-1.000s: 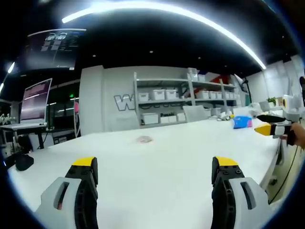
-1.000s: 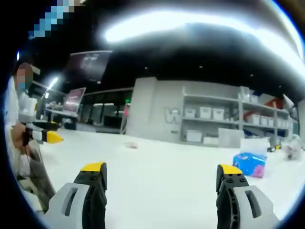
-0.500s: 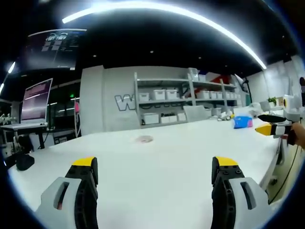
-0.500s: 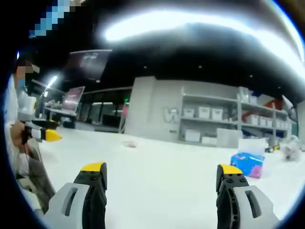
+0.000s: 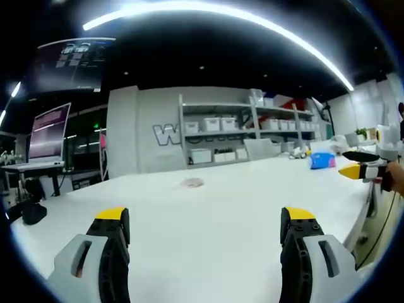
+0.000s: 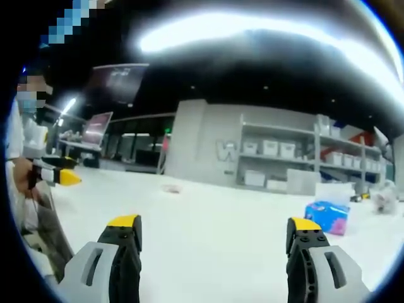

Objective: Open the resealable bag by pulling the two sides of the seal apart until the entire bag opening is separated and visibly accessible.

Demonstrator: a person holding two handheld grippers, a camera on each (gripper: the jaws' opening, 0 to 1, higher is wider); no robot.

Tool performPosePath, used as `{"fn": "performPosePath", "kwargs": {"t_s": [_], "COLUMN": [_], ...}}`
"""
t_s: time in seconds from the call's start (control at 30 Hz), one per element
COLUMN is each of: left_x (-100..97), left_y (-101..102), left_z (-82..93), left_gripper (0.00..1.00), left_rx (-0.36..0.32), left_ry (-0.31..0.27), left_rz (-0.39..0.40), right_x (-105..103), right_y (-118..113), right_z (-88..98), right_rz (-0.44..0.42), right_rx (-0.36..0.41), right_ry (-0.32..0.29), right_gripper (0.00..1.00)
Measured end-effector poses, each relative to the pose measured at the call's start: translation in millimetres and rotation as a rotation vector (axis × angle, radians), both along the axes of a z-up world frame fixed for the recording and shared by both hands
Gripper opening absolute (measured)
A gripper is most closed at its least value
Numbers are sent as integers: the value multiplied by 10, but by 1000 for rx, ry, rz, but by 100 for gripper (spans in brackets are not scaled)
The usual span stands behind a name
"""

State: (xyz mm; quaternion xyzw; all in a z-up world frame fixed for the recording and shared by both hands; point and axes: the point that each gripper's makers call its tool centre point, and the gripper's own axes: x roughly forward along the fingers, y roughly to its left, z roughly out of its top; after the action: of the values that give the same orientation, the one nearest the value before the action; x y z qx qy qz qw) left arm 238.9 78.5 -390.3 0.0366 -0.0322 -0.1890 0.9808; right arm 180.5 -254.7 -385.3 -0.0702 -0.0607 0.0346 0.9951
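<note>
Left gripper [image 5: 205, 218]: jaws spread wide, holding nothing, low over a white table [image 5: 208, 208]. Right gripper [image 6: 214, 227]: jaws likewise wide apart and empty. Resealable bag [image 5: 191, 183]: small, pale pinkish, lying flat on the table, far ahead at 12 o'clock in the left gripper view; at 11 o'clock in the right gripper view [image 6: 170, 187]. Blue packet [image 6: 329, 216]: at 2 o'clock on the table. Shelving with white bins [image 5: 243, 136]: against the back wall.
</note>
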Motion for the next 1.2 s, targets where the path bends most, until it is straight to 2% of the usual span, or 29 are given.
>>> {"fn": "performPosePath", "kwargs": {"t_s": [0.67,1.2], "left_x": [-8,-14], "left_y": [24,30], "left_z": [-13,12], "left_gripper": [98,98], "left_rx": [7,8], "left_ry": [1,-4], "left_rz": [5,2], "right_x": [-4,22], "right_y": [-20,55], "right_z": [-4,90], "right_rz": [-10,12], "right_rx": [-47,-66], "right_ry": [15,-3], "right_gripper": [96,97]}}
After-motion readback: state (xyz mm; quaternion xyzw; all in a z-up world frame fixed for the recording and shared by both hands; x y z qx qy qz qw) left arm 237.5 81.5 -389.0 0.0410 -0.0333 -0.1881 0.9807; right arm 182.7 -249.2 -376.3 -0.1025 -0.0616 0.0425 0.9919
